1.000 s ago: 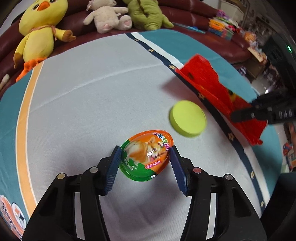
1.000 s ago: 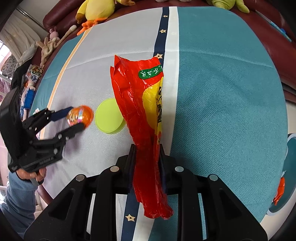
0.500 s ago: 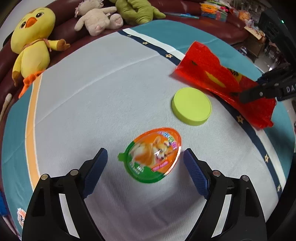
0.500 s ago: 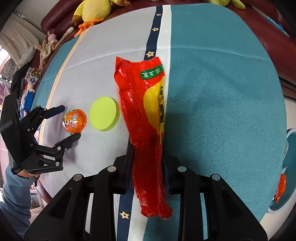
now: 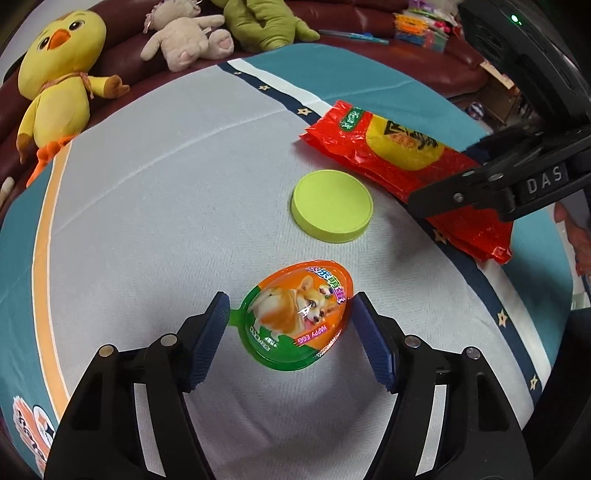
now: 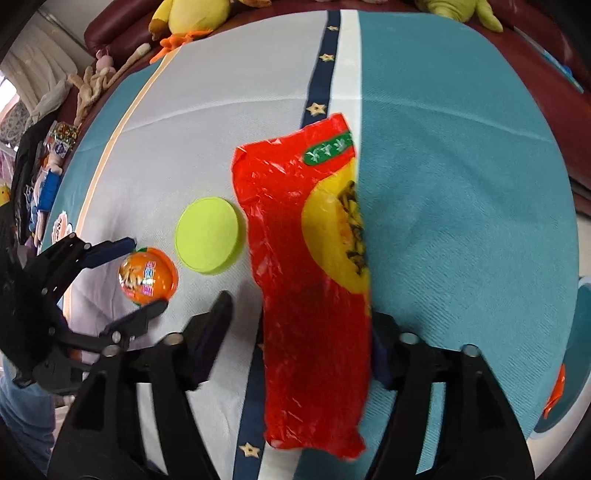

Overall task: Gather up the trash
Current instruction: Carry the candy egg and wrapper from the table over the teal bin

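Left gripper (image 5: 290, 321): jaws spread apart; blue ribbed pads stand on either side of the egg-shaped package, a gap visible on both sides, no contact seen.
Egg-shaped package (image 5: 295, 316): orange and green with a dog picture and the words "HAPPY EGG"; lies on the white part of the cloth between the left fingers, its green tab just beside the left pad. In the right wrist view it appears as an orange dome (image 6: 147, 276) between the left gripper's dark fingers (image 6: 110, 251).
Right gripper (image 6: 301, 325): jaws wide apart; the red bag lies lengthwise between them. The right finger is close against the bag's edge, contact cannot be told; the left finger stands apart from it.
Red bag (image 6: 314, 280): crinkled plastic snack wrapper with a yellow patch and green label; lies flat across the navy star stripe and white stripe, at the border of the teal area. In the left wrist view (image 5: 399, 155) the right gripper (image 5: 491, 184), marked "DAS", sits over its near end.
Yellow-green lid (image 5: 331, 205): round, flat on the white cloth, between the egg-shaped package and the red bag, near both, touching neither.
Cloth (image 5: 155, 206): white centre, teal border, orange line on the left side.
Plush toys: yellow duck (image 5: 59, 70), beige animal (image 5: 184, 37) and green one (image 5: 266, 22) on a dark red sofa beyond the cloth's far edge.
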